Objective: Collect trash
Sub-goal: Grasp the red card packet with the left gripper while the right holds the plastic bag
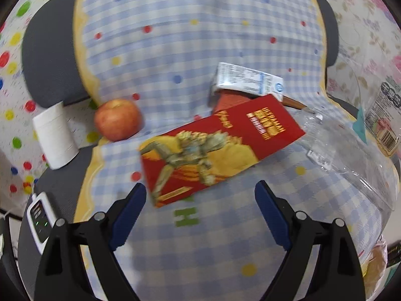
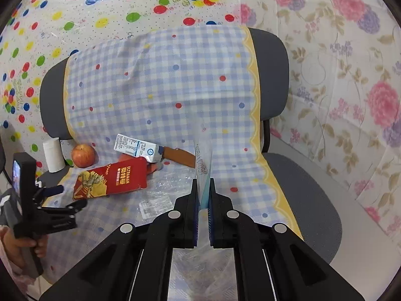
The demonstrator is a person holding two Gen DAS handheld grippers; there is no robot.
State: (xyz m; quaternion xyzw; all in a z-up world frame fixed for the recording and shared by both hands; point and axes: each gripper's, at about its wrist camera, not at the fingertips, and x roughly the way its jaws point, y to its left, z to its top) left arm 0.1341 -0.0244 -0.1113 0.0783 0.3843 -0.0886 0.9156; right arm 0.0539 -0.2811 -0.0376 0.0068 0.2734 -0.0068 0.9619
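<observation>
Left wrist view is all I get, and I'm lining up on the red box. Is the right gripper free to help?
Observer: No. The right gripper is shut on the edge of a clear plastic bag.
Operator: And the brown thing poking out behind the milk carton?
Observer: It is a knife with a brown handle. Its other end is hidden by the milk carton.

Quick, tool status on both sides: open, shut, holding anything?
Left tool: open, holding nothing, just short of the red carton.
Right tool: shut on the clear plastic bag.
</observation>
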